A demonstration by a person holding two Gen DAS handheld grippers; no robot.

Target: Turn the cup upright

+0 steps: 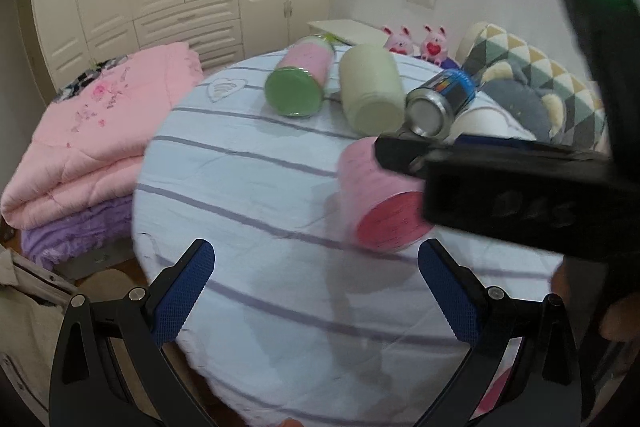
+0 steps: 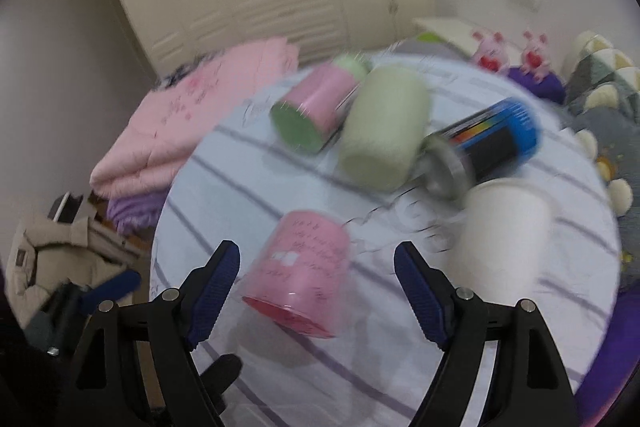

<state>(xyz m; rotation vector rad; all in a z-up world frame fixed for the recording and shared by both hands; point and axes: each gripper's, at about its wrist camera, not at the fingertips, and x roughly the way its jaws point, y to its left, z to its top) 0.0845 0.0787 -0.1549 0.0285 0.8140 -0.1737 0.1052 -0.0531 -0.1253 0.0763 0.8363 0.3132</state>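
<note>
A pink cup (image 2: 300,267) lies on its side on the round striped table (image 2: 400,367), its mouth toward me. It also shows in the left wrist view (image 1: 380,203), partly behind the right gripper's black body. My right gripper (image 2: 316,291) is open, its blue pads on either side of the pink cup, not touching it. My left gripper (image 1: 316,291) is open and empty, above the table's near part, left of the pink cup. The right wrist view is motion-blurred.
On the far side lie a pink cup with a green base (image 1: 300,79), a cream cup (image 1: 372,91), a blue-and-silver can (image 1: 440,103) and a white cup (image 2: 504,243). Folded pink and purple blankets (image 1: 92,155) lie left; pillows (image 1: 540,83) right.
</note>
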